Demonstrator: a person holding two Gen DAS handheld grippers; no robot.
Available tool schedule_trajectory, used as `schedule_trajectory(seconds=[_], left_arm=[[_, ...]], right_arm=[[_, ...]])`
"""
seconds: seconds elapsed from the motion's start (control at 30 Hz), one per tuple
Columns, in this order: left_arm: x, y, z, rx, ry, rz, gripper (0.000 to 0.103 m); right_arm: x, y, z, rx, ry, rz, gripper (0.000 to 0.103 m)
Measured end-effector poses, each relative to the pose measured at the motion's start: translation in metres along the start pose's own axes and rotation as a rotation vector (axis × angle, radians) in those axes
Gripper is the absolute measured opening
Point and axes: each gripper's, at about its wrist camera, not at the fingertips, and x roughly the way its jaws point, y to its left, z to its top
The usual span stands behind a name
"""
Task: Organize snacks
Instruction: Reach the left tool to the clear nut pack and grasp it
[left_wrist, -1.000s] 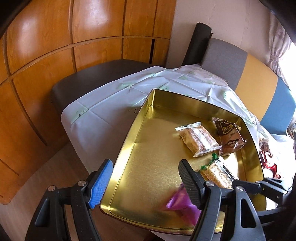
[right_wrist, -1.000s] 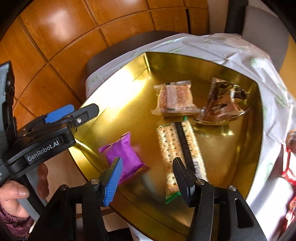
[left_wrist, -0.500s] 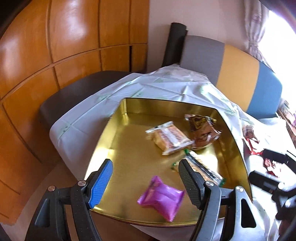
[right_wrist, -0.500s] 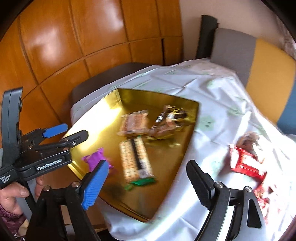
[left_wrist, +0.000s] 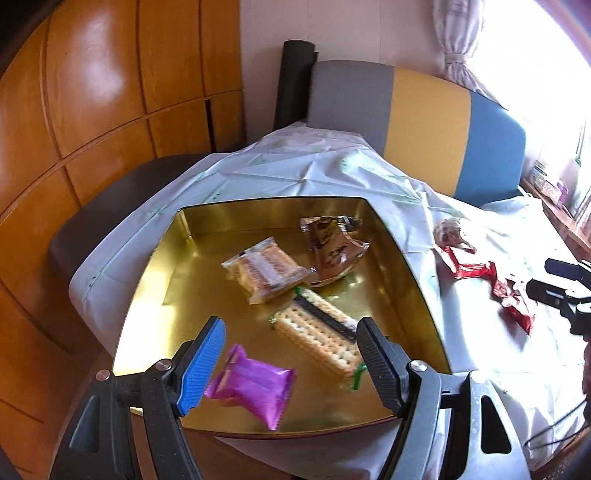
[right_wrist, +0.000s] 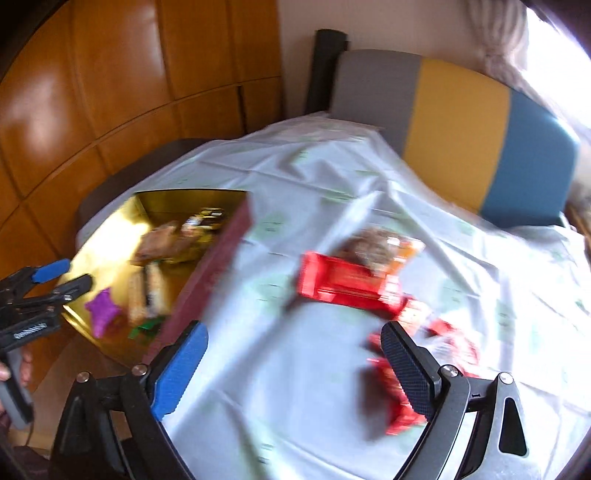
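Since half a second ago my right gripper has swung off the gold tin and now hangs over the white tablecloth, its jaws spread wide and holding nothing. My left gripper has barely shifted; it is also released, empty, above the tin's near edge.

From the left wrist, the purple packet lies between my fingers at about 6 o'clock in the tin, its long axis running from 10 to 4 o'clock. The cracker pack sits just right of it, long axis also 10 to 4, green end toward me. Behind it lie a clear-wrapped biscuit pack and a brown wrapper, touching each other. Right of the tin, red wrappers lie loose on the cloth.

Wood panelling fills the left, and a grey, yellow and blue seat back stands at 12 o'clock.

Only the right wrist view shows the tin's maroon outer wall and the red pack ahead at 12 o'clock, though heavily blurred.
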Motion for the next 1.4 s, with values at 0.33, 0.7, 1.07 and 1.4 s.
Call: schedule_trajectory(seconds=[0.33, 0.7, 1.07, 1.4], left_arm=[[0.005, -0.031, 0.007, 0.079, 0.04, -0.058, 0.063], [0.016, -0.102, 0.037, 0.223, 0.102, -0.241, 0.055], [0.068, -0.174, 0.087, 0.11, 0.291, -0.452, 0.055], [0.162, -0.203, 0.121, -0.178, 0.525, -0.475, 0.058]], right_arm=[[-0.013, -0.104, -0.019, 0.081, 0.037, -0.203, 0.095], [0.008, -0.195, -0.052, 0.402, 0.134, -0.235, 0.095], [0.001, -0.191, -0.045, 0.425, 0.108, -0.203, 0.095], [-0.009, -0.185, -0.039, 0.416, 0.067, -0.163, 0.095]])
